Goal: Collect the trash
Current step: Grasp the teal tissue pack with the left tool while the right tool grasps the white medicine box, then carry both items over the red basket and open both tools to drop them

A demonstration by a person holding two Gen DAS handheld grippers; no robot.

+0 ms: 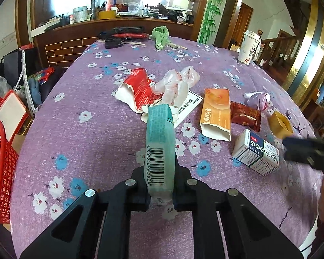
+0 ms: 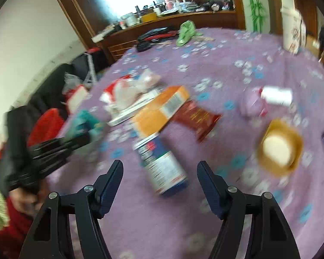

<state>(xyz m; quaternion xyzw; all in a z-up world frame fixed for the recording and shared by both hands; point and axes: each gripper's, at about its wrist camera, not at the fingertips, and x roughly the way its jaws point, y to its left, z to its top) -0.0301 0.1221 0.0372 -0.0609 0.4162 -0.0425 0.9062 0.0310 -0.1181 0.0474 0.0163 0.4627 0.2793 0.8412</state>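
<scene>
My left gripper is shut on a teal carton with a barcode, held above the purple flowered tablecloth. Ahead lie a torn red box, a crumpled plastic bag, an orange box, a dark red wrapper and a white-and-blue medicine box. My right gripper is open just above the medicine box, which lies between the jaws. The right view is blurred. A tape roll lies to its right.
A red mesh basket stands off the table's left edge. A paper cup stands at the far right. A green cloth and black tools lie at the far end. A small white bottle lies by a purple bag.
</scene>
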